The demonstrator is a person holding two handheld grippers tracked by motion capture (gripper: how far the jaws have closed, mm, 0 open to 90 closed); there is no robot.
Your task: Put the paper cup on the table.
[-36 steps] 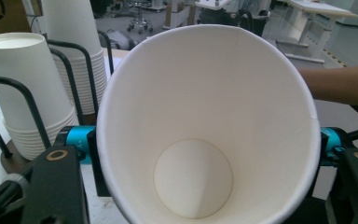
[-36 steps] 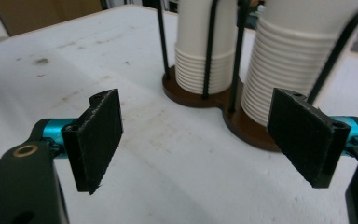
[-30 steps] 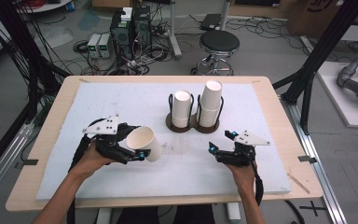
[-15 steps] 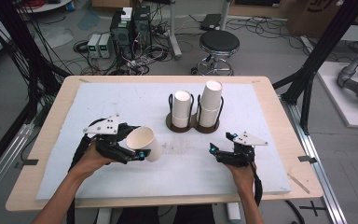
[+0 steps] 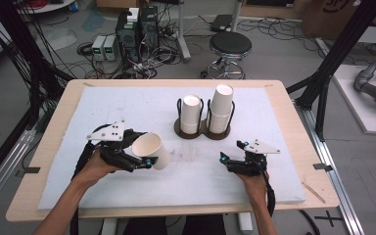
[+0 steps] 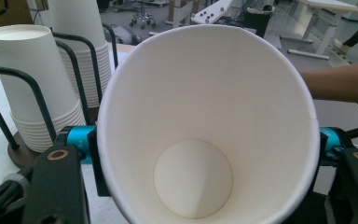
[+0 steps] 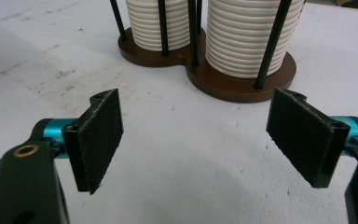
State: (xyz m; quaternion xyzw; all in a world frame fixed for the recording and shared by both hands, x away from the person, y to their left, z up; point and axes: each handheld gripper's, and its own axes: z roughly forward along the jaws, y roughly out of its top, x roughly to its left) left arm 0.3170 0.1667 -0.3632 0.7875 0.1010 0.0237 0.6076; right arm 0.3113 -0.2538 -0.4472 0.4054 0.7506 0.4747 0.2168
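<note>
White paper cup gripped on its side by left gripper, held unmoved above mat since a second ago. Right gripper kept open, empty, near cup holder. No progress shown; placement judged pending.

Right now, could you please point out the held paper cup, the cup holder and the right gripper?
paper cup (image 5: 152, 150), high view, its side wall.
cup holder (image 5: 201, 131), high view, its brown base.
right gripper (image 5: 223, 159), high view, between its fingertips.
</note>
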